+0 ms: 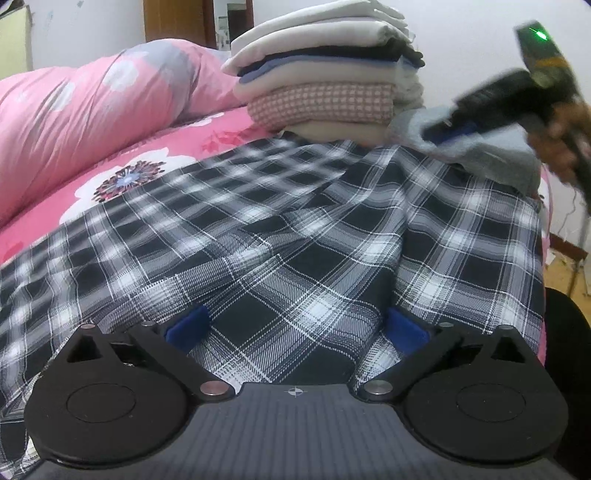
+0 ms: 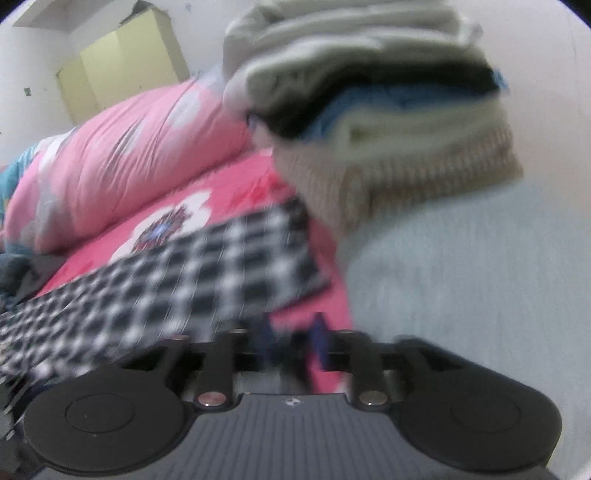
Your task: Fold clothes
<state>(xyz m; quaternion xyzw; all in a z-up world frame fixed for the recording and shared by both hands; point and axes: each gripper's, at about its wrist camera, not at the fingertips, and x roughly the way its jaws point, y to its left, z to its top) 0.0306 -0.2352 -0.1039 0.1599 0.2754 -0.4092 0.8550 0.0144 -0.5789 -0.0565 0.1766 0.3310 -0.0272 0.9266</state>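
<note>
Left tool [image 1: 297,326] wide open over plaid garment [image 1: 280,236]

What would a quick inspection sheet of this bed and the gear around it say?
Surface: bed with pink flowered sheet.
Job's things: black-and-white plaid garment spread flat; stack of folded clothes behind it; grey garment to its right.
Clutter: pink quilt bunched at the far side.
Grippers: left hand-held gripper wide open over the plaid, pads not pressing it; right hand-held gripper blurred, jaws partly apart, nothing seen between them.
Cables: thin wires at the right edge, unclear.
Surroundings: white wall, yellow cabinet, wooden door.
</note>
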